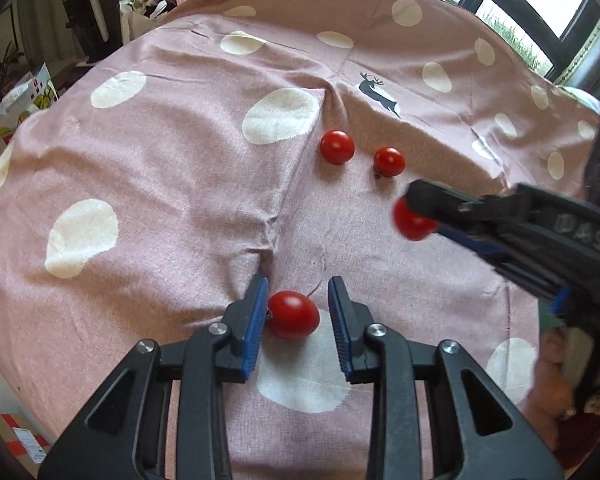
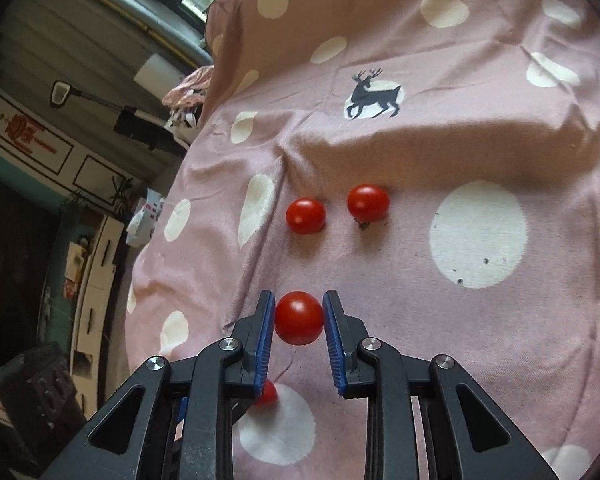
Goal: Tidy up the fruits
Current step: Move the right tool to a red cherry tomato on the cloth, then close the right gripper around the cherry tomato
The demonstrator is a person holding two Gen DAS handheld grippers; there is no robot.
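Observation:
Four red cherry tomatoes show on a pink dotted cloth [image 1: 160, 168]. One tomato [image 1: 292, 314] lies on the cloth between the fingers of my left gripper [image 1: 299, 284]. It touches the left pad, and a thin gap separates it from the right pad. My right gripper [image 2: 299, 297] is shut on a second tomato [image 2: 299, 317]. Seen from the left wrist, that tomato [image 1: 410, 222] hangs blurred above the cloth, in the right gripper [image 1: 420, 214]. Two loose tomatoes [image 1: 337, 147] [image 1: 389, 162] rest side by side farther back, and the right wrist view shows both tomatoes [image 2: 305, 215] [image 2: 368, 202].
A raised fold of cloth [image 2: 460, 148] with a deer print [image 2: 374, 96] runs just behind the loose tomatoes. A person's hand [image 1: 556, 364] holds the right gripper's handle. Boxes [image 1: 24, 100] and clutter lie beyond the cloth's left edge.

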